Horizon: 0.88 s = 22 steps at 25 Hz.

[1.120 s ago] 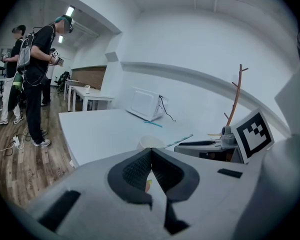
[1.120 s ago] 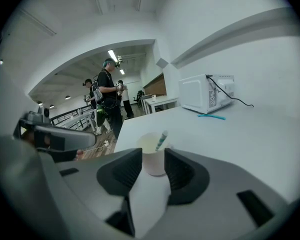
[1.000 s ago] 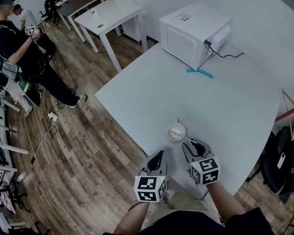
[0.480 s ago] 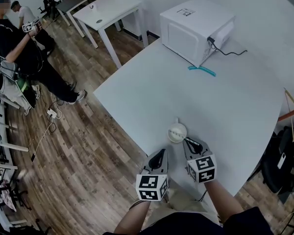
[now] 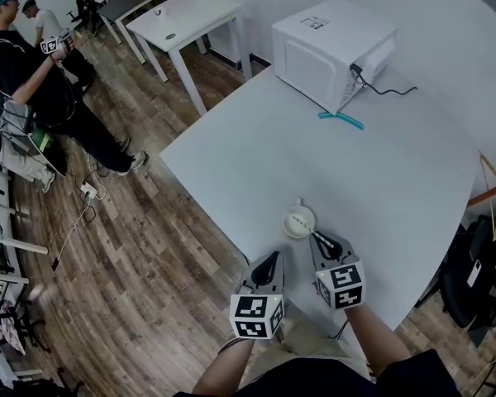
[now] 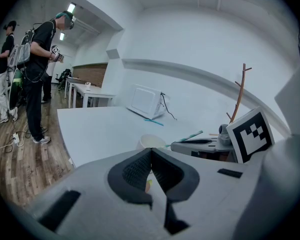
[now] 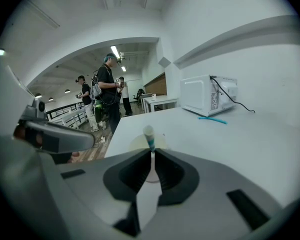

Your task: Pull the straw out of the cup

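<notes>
- Now, a microwave point(image 5: 331, 41) and a teal stick point(image 5: 340, 121) are sitting at the far side of the table point(image 5: 397, 172), well apart from the cup point(image 5: 298, 222).
- The straw point(image 7: 149, 135) is leaning out of the cup toward you, and your right gripper point(image 7: 152, 153) is closing its jaws on it.
- Your left gripper point(image 6: 150, 151) is hovering near the cup with its jaws pressed together.

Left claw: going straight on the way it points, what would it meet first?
Probably the white cup, which sits just past the shut tips of the left claw, dead ahead. The claw tilts downward, so it might touch the table first; depth is unclear.
</notes>
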{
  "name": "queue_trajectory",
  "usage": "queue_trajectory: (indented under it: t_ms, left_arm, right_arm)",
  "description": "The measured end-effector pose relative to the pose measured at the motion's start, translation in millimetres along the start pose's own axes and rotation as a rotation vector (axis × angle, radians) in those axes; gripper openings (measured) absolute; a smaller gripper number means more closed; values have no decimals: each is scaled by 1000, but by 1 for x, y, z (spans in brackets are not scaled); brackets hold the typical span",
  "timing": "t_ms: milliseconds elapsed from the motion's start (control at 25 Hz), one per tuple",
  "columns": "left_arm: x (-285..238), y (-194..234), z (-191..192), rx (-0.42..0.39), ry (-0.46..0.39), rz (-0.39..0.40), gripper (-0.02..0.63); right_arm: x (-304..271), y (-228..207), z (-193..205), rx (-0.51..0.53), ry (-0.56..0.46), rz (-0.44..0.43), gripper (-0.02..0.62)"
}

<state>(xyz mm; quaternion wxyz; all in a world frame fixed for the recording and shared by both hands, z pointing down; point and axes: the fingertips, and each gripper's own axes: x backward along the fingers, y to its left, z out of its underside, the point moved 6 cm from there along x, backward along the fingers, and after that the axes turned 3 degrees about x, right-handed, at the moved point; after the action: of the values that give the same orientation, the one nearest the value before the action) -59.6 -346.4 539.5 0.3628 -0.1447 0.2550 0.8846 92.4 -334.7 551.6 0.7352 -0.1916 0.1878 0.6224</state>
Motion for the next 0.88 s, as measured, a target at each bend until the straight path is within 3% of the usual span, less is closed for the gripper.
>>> queue_trajectory:
  t_ms: [880]
  left_arm:
    - [51, -25, 12, 4, -55, -18, 17]
  right_arm:
    - [60, 28, -14, 41, -115, -2, 43]
